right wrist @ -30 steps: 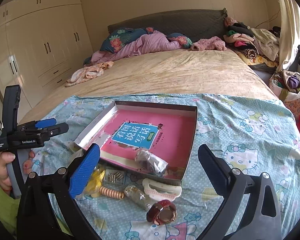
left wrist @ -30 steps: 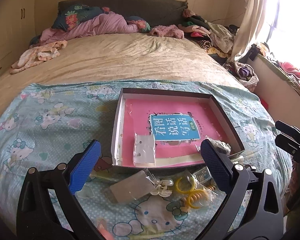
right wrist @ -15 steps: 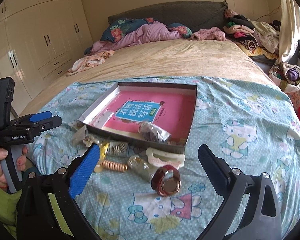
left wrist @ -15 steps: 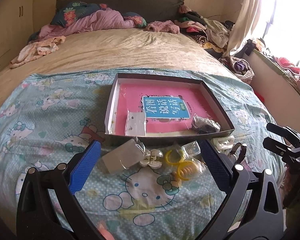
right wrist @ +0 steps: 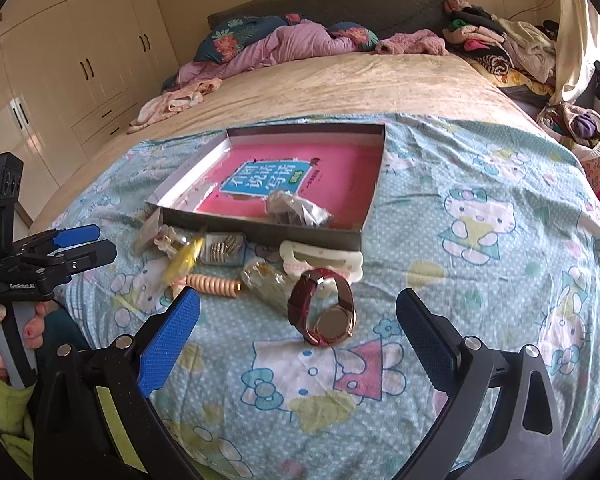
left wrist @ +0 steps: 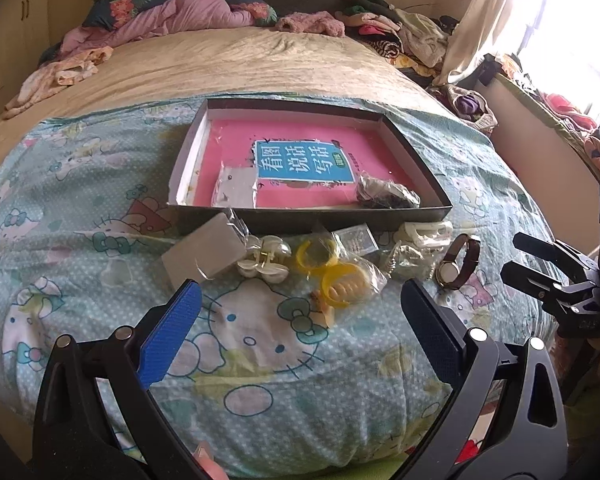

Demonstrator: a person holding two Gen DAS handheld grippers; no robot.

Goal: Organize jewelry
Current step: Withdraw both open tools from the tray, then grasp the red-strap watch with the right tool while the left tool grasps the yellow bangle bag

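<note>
My left hand-held gripper (left wrist: 300, 320) hangs with its blue pads spread wide and nothing between them, above the pale blue cartoon-cat sheet (left wrist: 260, 340) on the bed. My right hand-held gripper (right wrist: 296, 328) is spread just as wide and also carries nothing.

Going left to right along the row of jewelry lying on the sheet in front of the box: a flat grey card in a clear plastic bag (left wrist: 202, 252), a cream pearl-like hair clip (left wrist: 264, 260) touching it, a clear bag of yellow plastic bangles (left wrist: 336, 272), a small clear packet of little metal pieces (left wrist: 356, 238), a crumpled clear bag of pale beads (left wrist: 408, 260), a white plastic hair claw (left wrist: 422, 234) against the box wall, and a wristwatch with a dark red leather strap (right wrist: 324, 308) standing on its edge, just ahead of my right pads. A peach spiral hair tie (right wrist: 212, 284) lies near the bangles.

Behind them sits the shallow grey cardboard box (left wrist: 312, 214), open-topped. Its floor is covered by a pink book with a blue title panel (left wrist: 304, 164). At the left on the book rests a small clear packet with a white card (left wrist: 236, 188); in the near right corner lies a crumpled clear bag of dark pieces (left wrist: 386, 194).
</note>
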